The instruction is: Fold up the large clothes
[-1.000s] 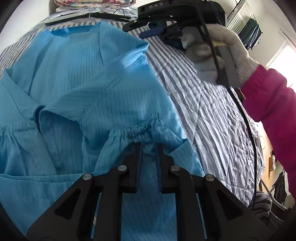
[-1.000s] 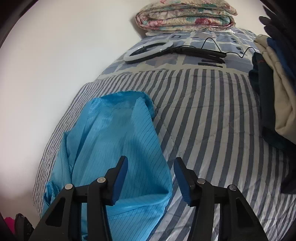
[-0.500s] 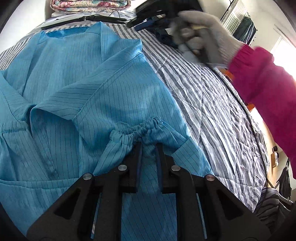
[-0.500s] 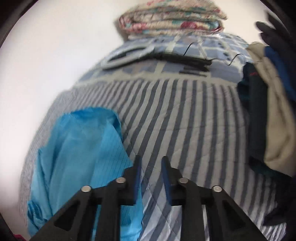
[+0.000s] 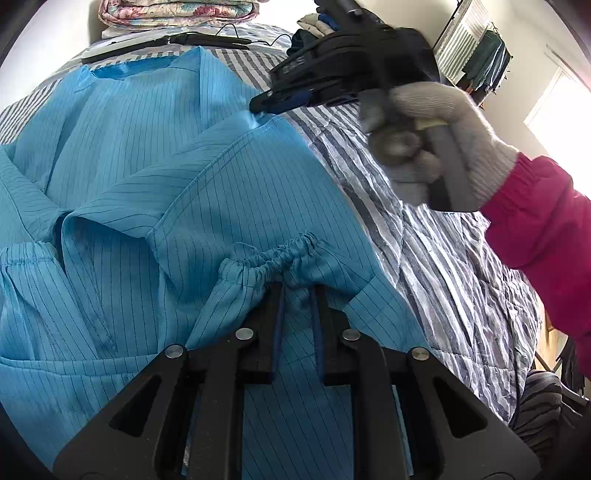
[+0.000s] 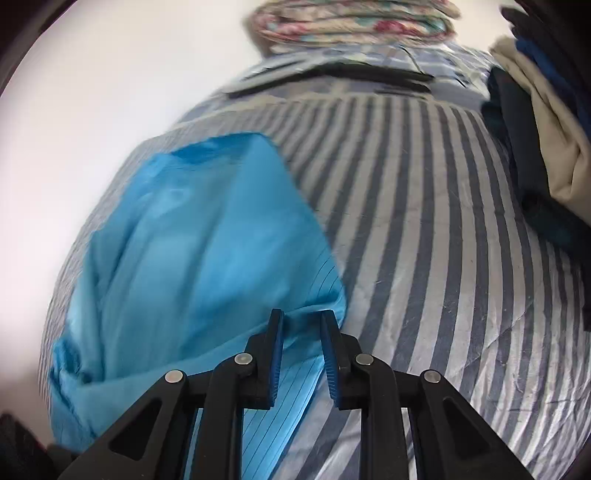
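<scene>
1. Right gripper (image 6: 301,328) now down at garment (image 5: 147,177) edge, jaws narrowed from wide and pinching fabric there; second hold gained, fold can begin.
2. Left gripper (image 5: 295,295) as before, clamped on elastic cuff (image 5: 273,258).
3. Garment spread on striped bed (image 6: 424,221).
4. Left view alone shows gloved hand (image 5: 436,140) and cuff; right view alone shows clothes pile (image 6: 546,129).

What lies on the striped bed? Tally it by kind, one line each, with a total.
Blue striped garment: 1
Folded floral quilt: 1
Pile of dark and beige clothes: 1
Ring light with its black stand: 1
Total: 4
</scene>
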Tool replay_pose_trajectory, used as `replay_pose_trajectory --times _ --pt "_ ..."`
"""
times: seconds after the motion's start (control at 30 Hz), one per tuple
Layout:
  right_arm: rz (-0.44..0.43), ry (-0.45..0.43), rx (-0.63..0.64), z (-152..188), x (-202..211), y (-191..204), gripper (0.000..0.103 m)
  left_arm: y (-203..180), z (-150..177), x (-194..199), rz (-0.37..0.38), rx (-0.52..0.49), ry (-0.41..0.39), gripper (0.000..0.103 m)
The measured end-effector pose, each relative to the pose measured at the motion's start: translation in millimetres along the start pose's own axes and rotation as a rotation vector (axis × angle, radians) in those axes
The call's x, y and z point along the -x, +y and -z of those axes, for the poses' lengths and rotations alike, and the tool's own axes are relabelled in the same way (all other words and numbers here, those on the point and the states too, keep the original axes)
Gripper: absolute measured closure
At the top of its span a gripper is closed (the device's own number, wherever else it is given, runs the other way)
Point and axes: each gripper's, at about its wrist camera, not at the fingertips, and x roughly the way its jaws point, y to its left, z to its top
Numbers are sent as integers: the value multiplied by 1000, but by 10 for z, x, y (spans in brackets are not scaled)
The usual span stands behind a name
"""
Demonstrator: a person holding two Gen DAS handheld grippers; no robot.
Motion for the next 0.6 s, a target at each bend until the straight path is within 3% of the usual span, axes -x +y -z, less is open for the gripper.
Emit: replay_pose_trajectory --times 0.13,0.27,0.3,0.33,0.4,0.5,0.6 --pt "-4 -19 19 10 153 62 79 36 -34 110 31 9 42 90" --pt "-14 -143 90 13 427 88 68 252 -161 510 51 31 11 90" --pt "-19 -164 95 -23 463 77 64 339 -208 609 48 44 -4 83" --pt "-26 -179 95 -55 502 70 61 471 -287 714 44 67 -22 68" --pt "-31 -186 87 -149 524 55 60 795 -441 967 20 119 -73 58" --pt "-78 -162 86 -293 490 132 62 1369 -645 1231 -95 209 -158 58" --pt "-192 -141 71 -420 473 317 59 2097 -794 1276 -135 358 -171 58"
